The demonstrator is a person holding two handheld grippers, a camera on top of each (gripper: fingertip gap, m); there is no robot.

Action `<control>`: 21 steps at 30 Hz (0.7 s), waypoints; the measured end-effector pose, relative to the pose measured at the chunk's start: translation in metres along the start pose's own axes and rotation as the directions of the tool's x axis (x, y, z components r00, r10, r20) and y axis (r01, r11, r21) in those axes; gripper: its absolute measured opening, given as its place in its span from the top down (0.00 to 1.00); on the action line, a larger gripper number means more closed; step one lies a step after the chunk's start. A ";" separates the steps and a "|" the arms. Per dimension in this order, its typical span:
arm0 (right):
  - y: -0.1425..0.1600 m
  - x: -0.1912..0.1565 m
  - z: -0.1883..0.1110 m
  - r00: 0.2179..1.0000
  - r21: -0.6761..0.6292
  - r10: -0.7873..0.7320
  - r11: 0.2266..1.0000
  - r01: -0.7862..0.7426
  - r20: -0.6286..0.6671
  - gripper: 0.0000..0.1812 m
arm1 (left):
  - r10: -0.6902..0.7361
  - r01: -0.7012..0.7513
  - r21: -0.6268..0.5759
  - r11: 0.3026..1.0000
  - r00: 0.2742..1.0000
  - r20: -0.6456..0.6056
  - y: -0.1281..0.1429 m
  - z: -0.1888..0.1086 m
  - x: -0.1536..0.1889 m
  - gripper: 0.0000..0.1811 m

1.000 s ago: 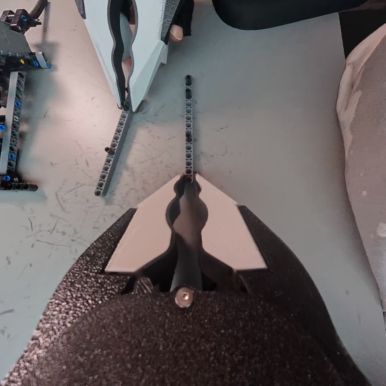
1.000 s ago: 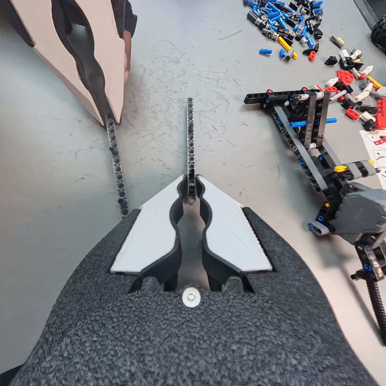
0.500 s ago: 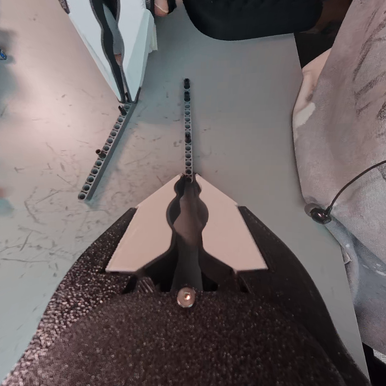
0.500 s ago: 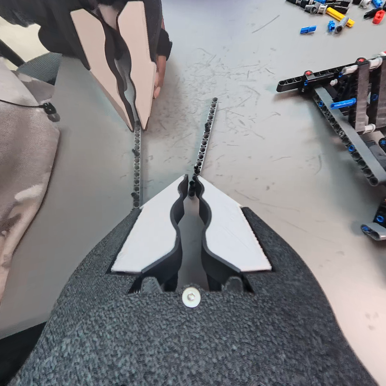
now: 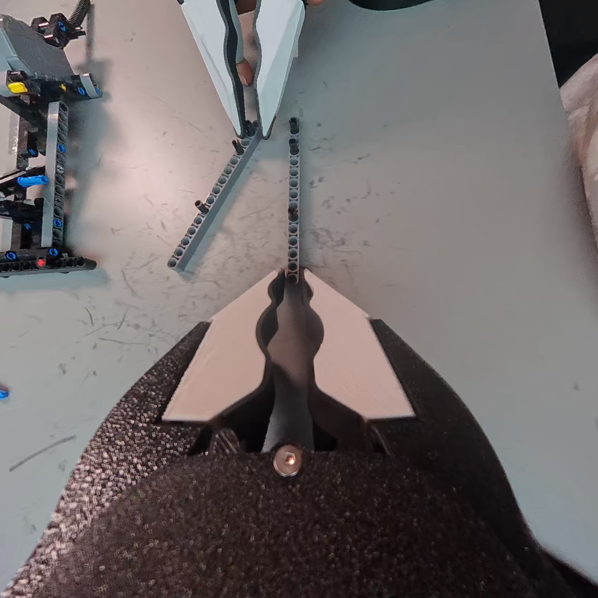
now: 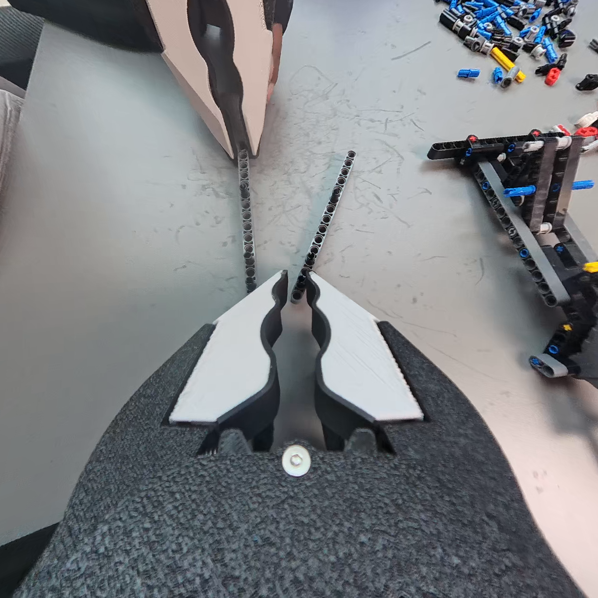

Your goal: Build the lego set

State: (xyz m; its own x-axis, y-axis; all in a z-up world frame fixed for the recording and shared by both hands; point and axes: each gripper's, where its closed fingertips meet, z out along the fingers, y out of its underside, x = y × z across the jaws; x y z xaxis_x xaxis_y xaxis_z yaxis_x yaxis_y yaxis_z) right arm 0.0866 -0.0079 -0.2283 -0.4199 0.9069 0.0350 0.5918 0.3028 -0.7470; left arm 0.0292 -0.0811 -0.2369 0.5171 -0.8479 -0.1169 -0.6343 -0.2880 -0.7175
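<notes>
My left gripper (image 5: 293, 275) is shut on the near end of a long grey holed beam (image 5: 293, 200) that points straight ahead, low over the grey table. My right gripper (image 6: 296, 278) has its jaws slightly apart. The end of a second grey beam (image 6: 326, 220) lies loose between them, tilted up to the right, with a gap at the left finger. Both beams carry black pins. Each view shows the other gripper: the right one (image 5: 254, 132) over its beam (image 5: 213, 204), the left one (image 6: 246, 153) on its beam (image 6: 246, 220).
A partly built black and grey frame with blue pins (image 6: 517, 226) stands right of the beams; it also shows in the left wrist view (image 5: 51, 181). A pile of loose small parts (image 6: 504, 29) lies at the far right. Light fabric (image 5: 582, 129) hangs past the table edge. The grippers' ends are close to 10 cm from one another.
The right gripper's jaws have parted a little and its beam now lies tilted between them instead of straight. The left gripper still holds its beam. Both views have swung back towards the frame.
</notes>
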 end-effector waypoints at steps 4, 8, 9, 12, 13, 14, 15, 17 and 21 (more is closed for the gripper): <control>-0.002 0.002 0.002 0.997 -0.013 -0.073 0.997 0.073 -0.017 0.97 | 0.086 -0.086 0.008 0.996 0.996 0.006 -0.002 0.001 0.004 0.95; -0.004 -0.006 0.004 0.986 -0.001 -0.146 0.989 0.147 0.081 0.97 | 0.125 -0.125 0.020 0.992 0.992 -0.010 -0.007 0.005 0.002 0.94; -0.003 -0.005 0.004 0.983 0.005 -0.162 0.987 0.162 0.086 0.97 | 0.120 -0.119 0.034 0.992 0.993 -0.010 -0.009 0.005 0.000 0.89; -0.001 0.002 0.000 0.981 0.007 -0.190 0.982 0.190 0.029 0.97 | 0.049 -0.049 0.144 0.988 0.999 0.007 -0.024 -0.010 -0.011 0.84; -0.001 0.005 -0.001 0.982 0.006 -0.188 0.982 0.188 0.006 0.97 | 0.011 -0.017 0.178 0.984 0.999 0.036 -0.028 -0.015 -0.019 0.85; -0.002 0.006 -0.003 0.984 0.015 -0.176 0.984 0.176 -0.002 0.94 | -0.032 0.018 0.192 0.981 0.997 0.072 -0.029 -0.018 -0.030 0.85; -0.005 0.007 -0.004 0.986 0.018 -0.165 0.986 0.165 -0.006 0.92 | -0.068 0.049 0.186 0.981 0.993 0.095 -0.027 -0.017 -0.039 0.83; -0.008 0.010 -0.008 0.985 0.003 -0.167 0.986 0.167 -0.040 0.88 | -0.099 0.084 0.135 0.987 0.989 0.113 -0.020 -0.010 -0.049 0.81; -0.004 0.013 -0.013 0.986 -0.026 -0.150 0.989 0.148 -0.079 0.87 | -0.094 0.093 0.016 0.996 0.987 0.132 -0.007 0.009 -0.061 0.78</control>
State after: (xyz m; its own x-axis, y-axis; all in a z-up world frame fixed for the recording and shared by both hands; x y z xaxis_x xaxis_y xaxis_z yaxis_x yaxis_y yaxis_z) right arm 0.0882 0.0062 -0.2163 -0.4477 0.8718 0.1988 0.5407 0.4410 -0.7164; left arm 0.0072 -0.0234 -0.2312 0.6457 -0.7509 -0.1386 -0.5742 -0.3578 -0.7364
